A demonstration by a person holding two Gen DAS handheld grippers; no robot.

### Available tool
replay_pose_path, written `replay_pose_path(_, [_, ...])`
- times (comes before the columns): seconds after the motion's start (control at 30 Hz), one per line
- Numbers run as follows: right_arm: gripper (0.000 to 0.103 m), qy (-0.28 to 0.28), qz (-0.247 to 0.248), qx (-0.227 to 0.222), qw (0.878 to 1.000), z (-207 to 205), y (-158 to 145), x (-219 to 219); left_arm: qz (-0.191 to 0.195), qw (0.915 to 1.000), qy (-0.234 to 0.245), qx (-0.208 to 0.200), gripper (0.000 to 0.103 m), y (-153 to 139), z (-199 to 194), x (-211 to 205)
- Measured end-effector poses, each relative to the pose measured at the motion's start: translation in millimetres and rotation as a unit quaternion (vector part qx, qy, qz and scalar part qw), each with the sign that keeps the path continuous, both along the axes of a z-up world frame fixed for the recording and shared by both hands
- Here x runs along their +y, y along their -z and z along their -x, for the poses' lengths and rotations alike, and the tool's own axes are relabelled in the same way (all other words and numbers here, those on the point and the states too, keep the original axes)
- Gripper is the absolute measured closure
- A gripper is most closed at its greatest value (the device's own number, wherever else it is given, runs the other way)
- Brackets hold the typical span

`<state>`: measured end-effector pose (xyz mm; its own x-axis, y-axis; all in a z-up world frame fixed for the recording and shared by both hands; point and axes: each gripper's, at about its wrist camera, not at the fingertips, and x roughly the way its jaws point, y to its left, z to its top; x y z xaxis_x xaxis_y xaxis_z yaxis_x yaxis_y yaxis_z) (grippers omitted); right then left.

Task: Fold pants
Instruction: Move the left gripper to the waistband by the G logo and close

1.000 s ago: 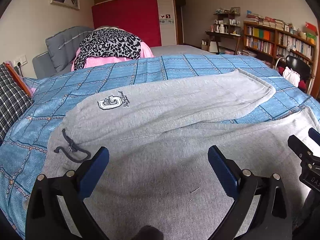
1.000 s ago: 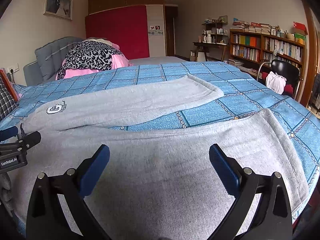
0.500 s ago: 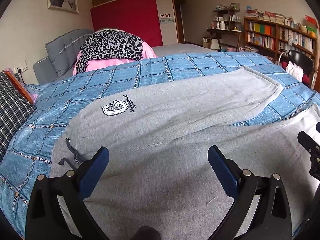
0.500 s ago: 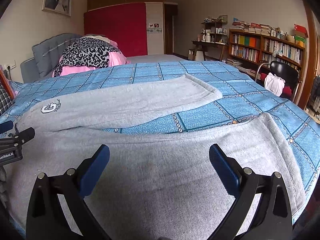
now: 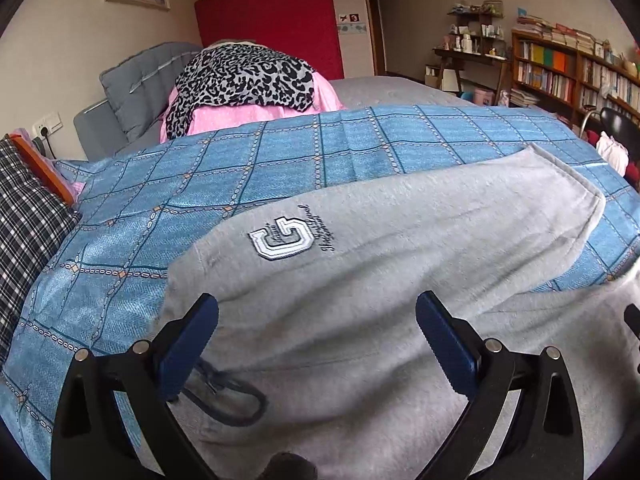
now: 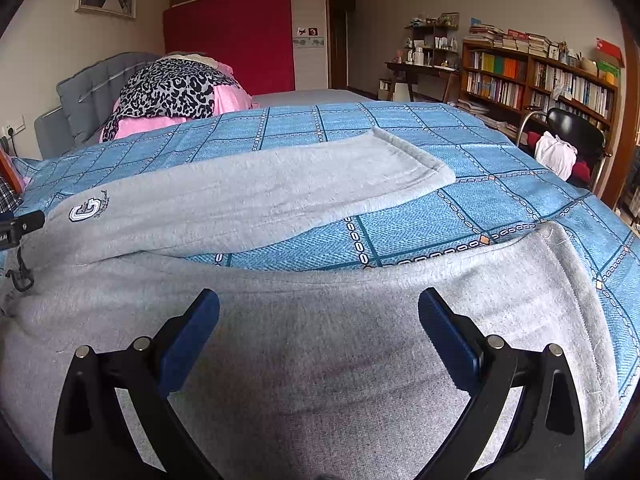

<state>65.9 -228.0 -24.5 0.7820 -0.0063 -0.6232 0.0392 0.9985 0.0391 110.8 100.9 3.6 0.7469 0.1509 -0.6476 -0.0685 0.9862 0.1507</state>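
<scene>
both tongs are spread wide with nothing between the pads. the left tongs hang low over the waist end of the pants, with the drawstring looped right under the left pad, so my guess is they're lining up for a pinch at the waistband. the right tongs sit over the near leg, about midway along it, probably the matching spot so both ends can be lifted together. the pants are grey sweats laid flat on the bed, legs in a v: the far leg runs out toward the right with its cuff flat, the near leg runs along the bed edge, and a wedge of blue checked cover shows between them. that splay looks like why the first fold should bring one leg over the other. the logo faces up near the waist, so the front's on top. as for stuff that holds stuff: the bookcase on the right wall is packed with books, and a chair has a white bundle on it. a leopard print blanket is piled by the headboard, well apart from the pants.
</scene>
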Motion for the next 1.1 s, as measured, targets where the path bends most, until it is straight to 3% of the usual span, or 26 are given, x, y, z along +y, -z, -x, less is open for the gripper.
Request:
replay_pose_path(0.33, [0.003, -0.008, 0.005, 0.016, 1.000, -8, 8, 2, 0.050, 0.9956, -0.063, 0.048, 0.005, 3, -61, 85])
replay_pose_path(0.43, [0.003, -0.010, 0.009, 0.019, 1.000, -9, 9, 3, 0.070, 0.9935, -0.064, 0.063, 0.005, 9, -81, 103])
replay_pose_path(0.7, [0.003, -0.021, 0.021, 0.031, 0.999, -10, 10, 8, 0.078, 0.9899, -0.058, 0.103, 0.005, 38, -128, 130])
replay_pose_path(0.93, [0.003, -0.044, 0.034, 0.047, 0.997, -14, 11, 18, 0.123, 0.9835, -0.056, 0.121, 0.007, 60, -142, 155])
replay_pose_path(1.1, [0.003, -0.075, 0.031, 0.062, 0.995, -19, 8, 26, 0.122, 0.9833, -0.053, 0.124, 0.007, 67, -139, 156])
